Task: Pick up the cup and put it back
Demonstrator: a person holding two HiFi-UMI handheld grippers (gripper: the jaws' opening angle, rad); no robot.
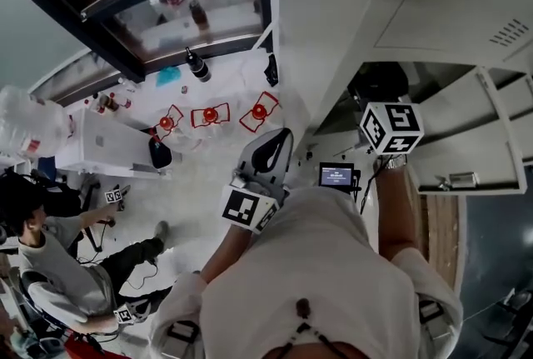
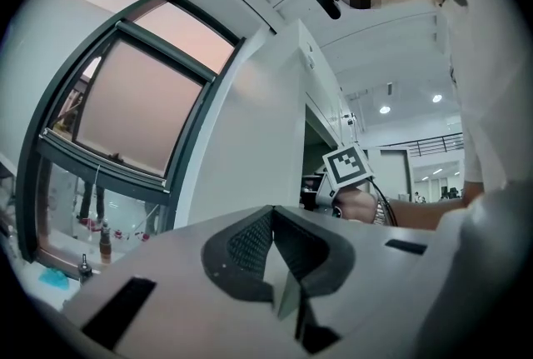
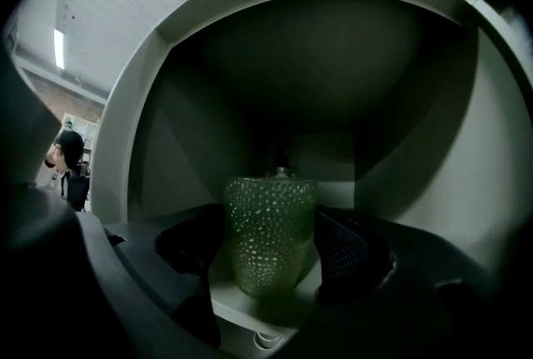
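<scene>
A green dimpled glass cup (image 3: 271,232) stands upright on the white shelf (image 3: 237,309) inside a dark cabinet compartment. My right gripper (image 3: 271,259) is open, one jaw on each side of the cup, with narrow gaps beside the glass. In the head view only this gripper's marker cube (image 1: 391,128) shows at the dark cabinet opening (image 1: 379,82); its jaws and the cup are hidden there. My left gripper (image 2: 275,264) is shut with nothing in it, held in the air left of the cabinet. The head view shows the left gripper (image 1: 268,151) as well.
The compartment's walls and curved front frame (image 3: 133,116) close in around the right gripper. An open white cabinet door (image 1: 491,141) hangs to the right. A small screen (image 1: 336,175) sits below the opening. Far below, a person (image 1: 50,266) sits by a white table (image 1: 108,145).
</scene>
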